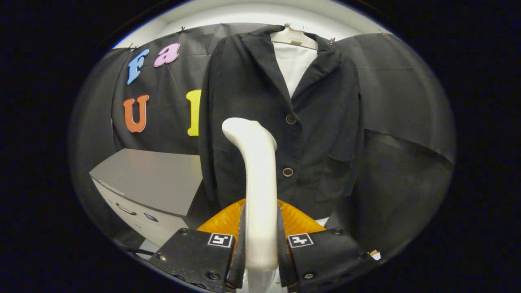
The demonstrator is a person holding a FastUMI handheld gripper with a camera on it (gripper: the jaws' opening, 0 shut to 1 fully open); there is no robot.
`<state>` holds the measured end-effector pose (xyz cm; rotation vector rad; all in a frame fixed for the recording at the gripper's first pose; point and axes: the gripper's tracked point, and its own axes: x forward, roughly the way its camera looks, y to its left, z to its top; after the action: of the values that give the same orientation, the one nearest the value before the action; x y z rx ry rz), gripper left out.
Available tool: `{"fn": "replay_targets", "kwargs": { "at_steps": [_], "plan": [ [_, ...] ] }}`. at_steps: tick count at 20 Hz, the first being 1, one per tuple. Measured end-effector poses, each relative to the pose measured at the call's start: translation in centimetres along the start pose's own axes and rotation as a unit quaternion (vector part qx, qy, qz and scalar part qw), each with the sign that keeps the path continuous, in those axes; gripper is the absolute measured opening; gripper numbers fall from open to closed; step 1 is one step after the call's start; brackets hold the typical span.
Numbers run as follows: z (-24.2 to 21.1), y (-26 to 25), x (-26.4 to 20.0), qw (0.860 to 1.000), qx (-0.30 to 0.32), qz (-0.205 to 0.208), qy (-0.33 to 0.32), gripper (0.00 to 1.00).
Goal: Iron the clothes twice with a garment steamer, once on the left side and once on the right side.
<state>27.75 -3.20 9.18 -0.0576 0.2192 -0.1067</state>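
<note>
A white garment steamer [257,175] rises upright between my fingers, its curved head reaching the jacket's left front panel. My gripper [260,240] is shut on the steamer's handle, both fingers pressing its sides. An orange part of the steamer [222,219] flares out low behind the handle. The black jacket [325,122] hangs just beyond on a pale hanger [294,36], over a white shirt [294,65]. Two buttons [290,119] run down its front. The steamer head hides part of the left panel; whether it touches the cloth I cannot tell.
A grey cabinet [150,183] with a drawer handle stands low to the left of the jacket. Black cloth walls close the booth behind and on both sides. A thin dark cable [138,251] trails by the left finger.
</note>
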Motion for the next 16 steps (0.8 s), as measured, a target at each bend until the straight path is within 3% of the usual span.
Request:
{"fn": "replay_targets", "kwargs": {
  "at_steps": [16],
  "plan": [
    [-9.6, 0.3, 1.7, 0.996, -0.014, 0.000, 0.087, 0.36]
  ]
}}
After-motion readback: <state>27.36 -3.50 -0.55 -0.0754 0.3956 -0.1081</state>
